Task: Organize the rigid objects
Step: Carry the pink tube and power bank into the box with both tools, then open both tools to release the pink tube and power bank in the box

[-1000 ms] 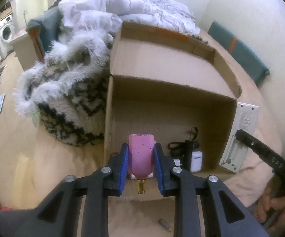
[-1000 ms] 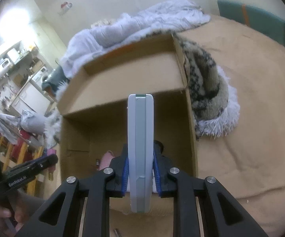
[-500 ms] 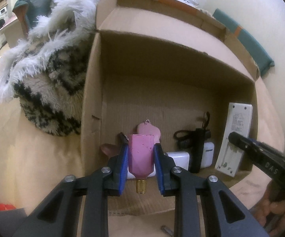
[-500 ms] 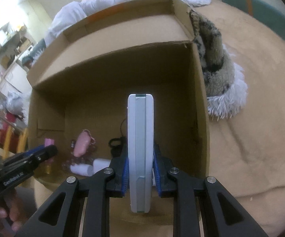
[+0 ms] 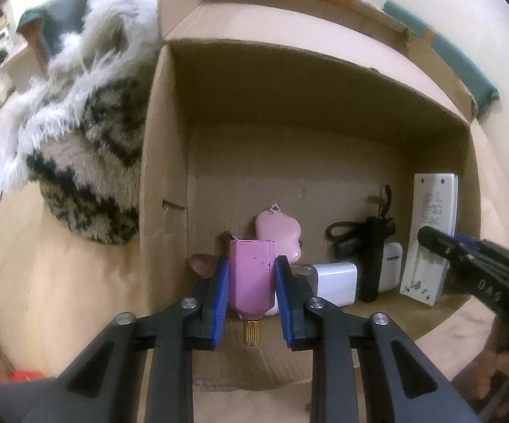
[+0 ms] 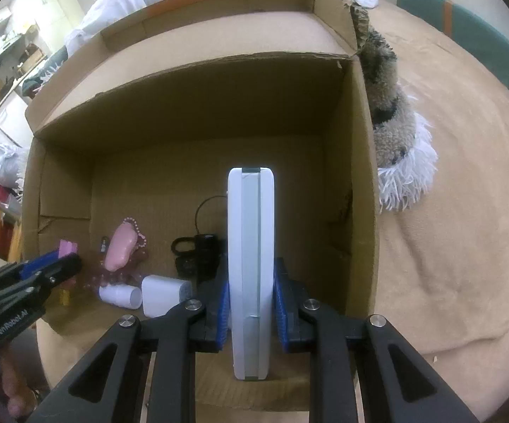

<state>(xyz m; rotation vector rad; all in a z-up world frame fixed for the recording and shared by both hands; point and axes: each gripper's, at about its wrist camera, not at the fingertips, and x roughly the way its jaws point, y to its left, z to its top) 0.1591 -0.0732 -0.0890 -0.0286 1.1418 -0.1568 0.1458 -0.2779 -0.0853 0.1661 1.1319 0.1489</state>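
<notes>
Above the box mouth: both grippers are held pointing steeply down into an open cardboard box [image 5: 162,162] that rests on a tan bed cover [image 6: 448,246].
Left gripper [image 5: 250,289]: it is clamped on a pink bottle [image 5: 251,275], whose gold neck is seen sticking out below the blue pads.
Bottle position: it is held between the pads at the box's near left side, just in front of a pink charm [image 5: 278,234] lying on the box floor.
Right gripper [image 6: 250,299]: it is clamped on a white remote [image 6: 250,246], gripped by its long edges and held upright on its narrow side.
Remote position: it is held over the right part of the box, near the right wall.
Box floor: a white charger block [image 5: 335,278], a black strapped item [image 5: 370,246] and a small white case [image 5: 390,269] are seen close together.
Beside the box: a shaggy black-and-white throw [image 5: 78,134] is pressed against its outer wall.
</notes>
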